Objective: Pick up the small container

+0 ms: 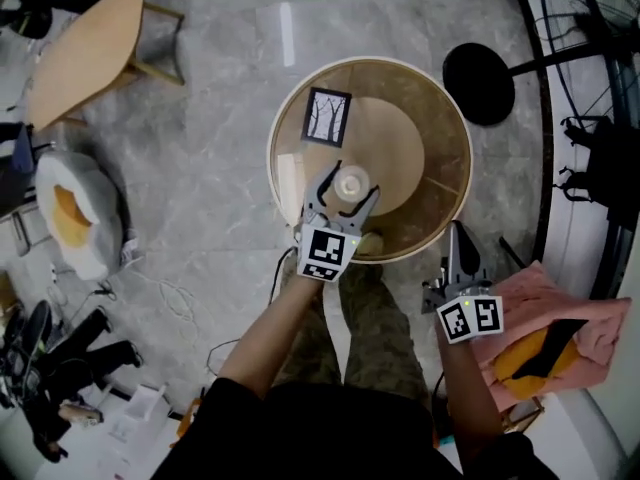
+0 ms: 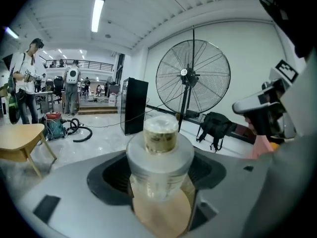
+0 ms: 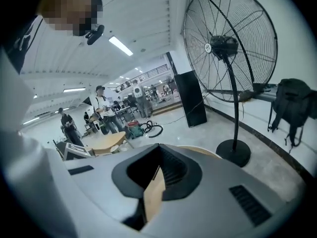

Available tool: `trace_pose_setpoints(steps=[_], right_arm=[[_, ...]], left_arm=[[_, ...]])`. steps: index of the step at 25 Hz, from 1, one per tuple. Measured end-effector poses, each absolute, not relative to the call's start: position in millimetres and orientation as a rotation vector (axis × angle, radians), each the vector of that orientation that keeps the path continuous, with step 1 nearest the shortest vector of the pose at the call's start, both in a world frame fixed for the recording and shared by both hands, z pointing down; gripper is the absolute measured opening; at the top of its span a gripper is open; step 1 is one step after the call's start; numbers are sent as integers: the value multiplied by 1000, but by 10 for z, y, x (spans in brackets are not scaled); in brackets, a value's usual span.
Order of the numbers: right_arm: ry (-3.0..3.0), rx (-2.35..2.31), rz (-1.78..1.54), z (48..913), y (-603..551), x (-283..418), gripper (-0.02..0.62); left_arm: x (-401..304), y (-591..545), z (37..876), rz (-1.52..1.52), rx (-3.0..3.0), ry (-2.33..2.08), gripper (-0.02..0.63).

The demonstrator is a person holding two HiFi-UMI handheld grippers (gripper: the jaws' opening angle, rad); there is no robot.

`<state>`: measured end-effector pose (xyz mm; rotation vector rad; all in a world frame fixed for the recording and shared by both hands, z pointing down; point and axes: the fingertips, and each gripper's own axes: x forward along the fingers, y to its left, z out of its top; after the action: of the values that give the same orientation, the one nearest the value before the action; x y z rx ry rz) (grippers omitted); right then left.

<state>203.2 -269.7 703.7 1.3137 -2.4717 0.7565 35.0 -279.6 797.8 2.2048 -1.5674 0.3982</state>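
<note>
The small container (image 1: 352, 183) is a clear jar with a pale lid, standing on the round glass-topped table (image 1: 440, 203) near its front edge. My left gripper (image 1: 348, 190) has a finger on each side of it and is shut on it. In the left gripper view the small container (image 2: 160, 148) fills the gap between the jaws and stands upright. My right gripper (image 1: 461, 253) hangs off the table's right front edge, clear of the glass. Its jaws are shut with nothing between them, and the right gripper view shows only a thin tan sliver in the right gripper (image 3: 154, 185).
A black-and-white marker card (image 1: 327, 116) lies on the glass behind the container. A floor fan's round black base (image 1: 478, 83) stands at the back right. A pink cloth (image 1: 560, 313) lies to the right. A wooden side table (image 1: 85, 53) and a cushion (image 1: 75, 213) are at the left.
</note>
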Motion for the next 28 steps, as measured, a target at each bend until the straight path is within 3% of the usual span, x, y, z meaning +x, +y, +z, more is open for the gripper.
trace_pose_setpoints(steps=[17,28], right_arm=[[-2480,1489,439,4351,-2284,1628,21],[-2502,1571,318,3707,-2095,1648,21]], left_arm=[[-13,-1919,5362,380,2262,-1539,344],[75,-1848,4275,319,2319,-1550,344]])
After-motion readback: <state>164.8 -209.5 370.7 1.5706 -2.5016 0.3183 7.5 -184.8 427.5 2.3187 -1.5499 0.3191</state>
